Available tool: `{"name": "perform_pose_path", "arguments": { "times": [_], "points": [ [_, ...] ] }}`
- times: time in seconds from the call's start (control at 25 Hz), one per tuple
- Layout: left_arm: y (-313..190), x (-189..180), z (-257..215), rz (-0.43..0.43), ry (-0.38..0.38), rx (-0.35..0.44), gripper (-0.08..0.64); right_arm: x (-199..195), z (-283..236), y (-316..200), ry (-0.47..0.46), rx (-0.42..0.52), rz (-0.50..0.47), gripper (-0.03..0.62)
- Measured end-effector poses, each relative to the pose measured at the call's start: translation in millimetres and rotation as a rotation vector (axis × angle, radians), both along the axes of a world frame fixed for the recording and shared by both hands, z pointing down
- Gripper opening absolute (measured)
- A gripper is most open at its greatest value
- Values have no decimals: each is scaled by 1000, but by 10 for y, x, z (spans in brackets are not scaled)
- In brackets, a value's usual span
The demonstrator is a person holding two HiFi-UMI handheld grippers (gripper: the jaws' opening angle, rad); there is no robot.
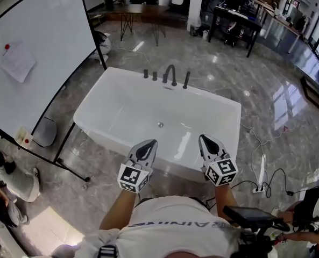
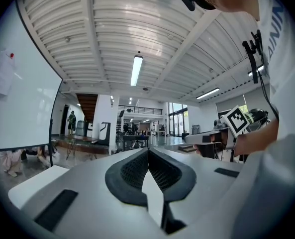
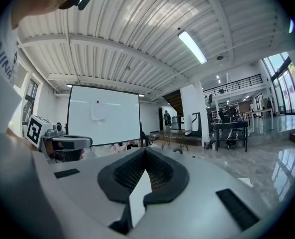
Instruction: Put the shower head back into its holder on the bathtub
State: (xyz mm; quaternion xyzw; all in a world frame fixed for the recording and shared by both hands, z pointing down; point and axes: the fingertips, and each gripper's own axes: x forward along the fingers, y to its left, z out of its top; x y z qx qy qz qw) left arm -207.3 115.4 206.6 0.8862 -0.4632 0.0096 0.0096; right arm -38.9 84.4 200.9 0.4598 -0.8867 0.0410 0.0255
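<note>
Grippers level, abreast — left gripper (image 1: 150, 143), right gripper (image 1: 203, 139) — jaws together

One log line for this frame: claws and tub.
left claw: shut, empty | right claw: shut, empty | both: near side of tub | faucet: far rim, untouched

Bright, even indoor light from ceiling tube lamps (image 2: 136, 69) and tall windows (image 3: 281, 83), window glare on polished floor (image 1: 286, 102), soft sheen on white bathtub (image 1: 182, 144), strong fisheye bending, dark vignetted corners in both gripper views
</note>
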Motion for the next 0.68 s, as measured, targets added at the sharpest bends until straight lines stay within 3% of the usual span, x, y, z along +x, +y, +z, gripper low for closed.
{"name": "perform_pose_path", "arguments": {
  "times": [0.68],
  "points": [
    [-200,363,289,28,23,-55,17,347,313,-52,1,-59,28,9]
  ]
}}
